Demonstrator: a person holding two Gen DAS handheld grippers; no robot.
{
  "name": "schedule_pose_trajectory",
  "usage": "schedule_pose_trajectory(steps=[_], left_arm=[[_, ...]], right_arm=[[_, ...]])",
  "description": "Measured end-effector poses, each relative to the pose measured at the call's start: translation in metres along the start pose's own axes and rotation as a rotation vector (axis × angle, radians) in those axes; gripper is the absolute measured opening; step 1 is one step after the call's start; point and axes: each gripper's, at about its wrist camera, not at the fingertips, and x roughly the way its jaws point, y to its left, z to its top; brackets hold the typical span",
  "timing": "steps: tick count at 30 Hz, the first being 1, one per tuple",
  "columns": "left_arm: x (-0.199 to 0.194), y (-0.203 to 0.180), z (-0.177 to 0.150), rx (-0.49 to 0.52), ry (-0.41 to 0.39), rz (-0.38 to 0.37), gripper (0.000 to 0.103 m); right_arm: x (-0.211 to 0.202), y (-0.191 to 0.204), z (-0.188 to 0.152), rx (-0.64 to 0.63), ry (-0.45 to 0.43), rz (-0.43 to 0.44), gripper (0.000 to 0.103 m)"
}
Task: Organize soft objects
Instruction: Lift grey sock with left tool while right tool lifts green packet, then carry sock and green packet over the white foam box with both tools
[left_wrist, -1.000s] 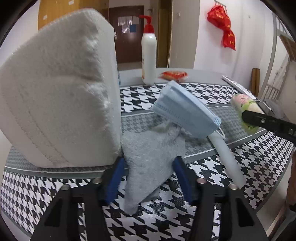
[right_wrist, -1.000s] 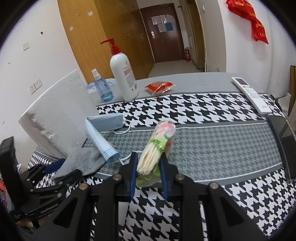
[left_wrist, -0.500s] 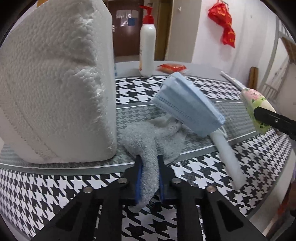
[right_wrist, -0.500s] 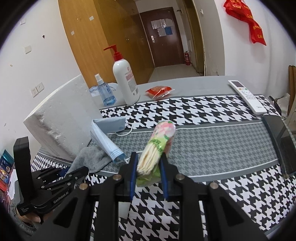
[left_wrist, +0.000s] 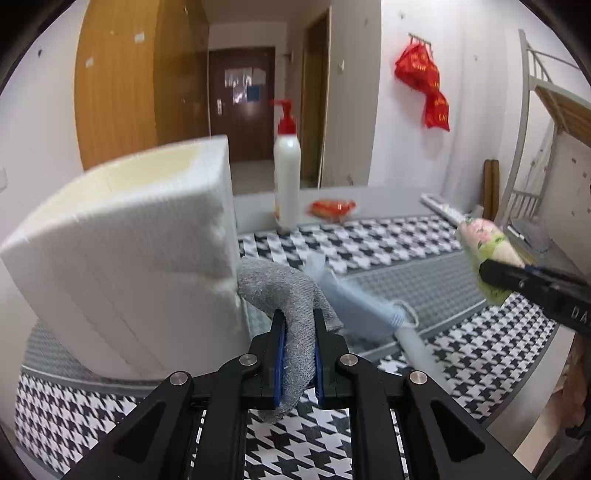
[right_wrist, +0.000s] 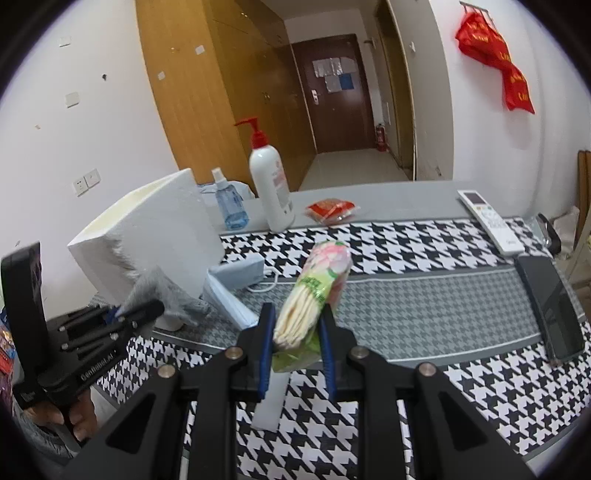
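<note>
Two hand-held grippers are both loaded. The left gripper (left_wrist: 298, 325) is clamped narrow on a grey knitted sock (left_wrist: 291, 295), whose upper part arches up over the fingertips while its lower end hangs below them, above the houndstooth tablecloth (left_wrist: 369, 243). The sock is off the cloth and just in front of the white foam box (left_wrist: 140, 258), which stands open-topped near the table's left edge. In the right wrist view the same gripper (right_wrist: 122, 314) shows at the left with the sock (right_wrist: 162, 291) bunched against the box (right_wrist: 155, 229).

The right gripper (right_wrist: 297, 325) pinches a floral-wrapped pack of tissues (right_wrist: 314, 291) by its lower, green end; the pack tilts upward and away, clear of the cloth (right_wrist: 406, 266). From the left wrist view that pack (left_wrist: 487, 254) appears at the right, held in the dark fingers (left_wrist: 517, 277).

One blue face mask (right_wrist: 229, 284) lies on the grey band of the cloth just beside the sock, its white ear loop trailing toward the middle. Along the far edge stand a white pump bottle (right_wrist: 271, 195) with a red head and a small blue spray bottle (right_wrist: 229, 206), with a red snack packet (right_wrist: 332, 208) near them. A white remote (right_wrist: 489, 221) and a dark phone (right_wrist: 550, 302) lie by the right edge.
</note>
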Motion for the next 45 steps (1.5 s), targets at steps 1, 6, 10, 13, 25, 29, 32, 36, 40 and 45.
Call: schedule_pose_trajectory(steps=[1,6,10,13,25,29,32,36,40,45], left_arm=[[-0.003,0.000,0.002,0.002,-0.012,-0.002,0.013],[-0.018,0.002,0.013,0.003,-0.064,-0.006,0.013],[-0.031,0.001,0.020,0.010,-0.095,-0.010,0.013],[-0.042,0.003,0.024,0.007,-0.124,-0.018,0.013],[-0.075,0.006,0.037,0.012,-0.211,0.006,0.013],[-0.082,0.005,0.042,0.018,-0.234,0.026,0.013],[-0.085,0.005,0.045,0.018,-0.244,0.038,0.013],[-0.087,0.008,0.049,0.013,-0.253,0.055,0.013],[-0.088,0.011,0.052,0.014,-0.262,0.065,0.013],[-0.088,0.017,0.060,0.016,-0.267,0.077,0.013]], right_arm=[[-0.001,0.002,0.001,-0.004,-0.004,0.002,0.027],[-0.007,0.011,0.005,-0.024,-0.021,0.010,0.027],[-0.010,0.019,0.007,-0.048,-0.034,0.014,0.027],[-0.013,0.025,0.008,-0.063,-0.043,0.019,0.027],[-0.032,0.047,0.017,-0.132,-0.114,0.048,0.027],[-0.038,0.052,0.020,-0.151,-0.139,0.063,0.027],[-0.041,0.055,0.023,-0.169,-0.156,0.068,0.027],[-0.044,0.058,0.025,-0.185,-0.173,0.074,0.027],[-0.046,0.060,0.029,-0.190,-0.185,0.078,0.027],[-0.044,0.063,0.033,-0.199,-0.195,0.087,0.027]])
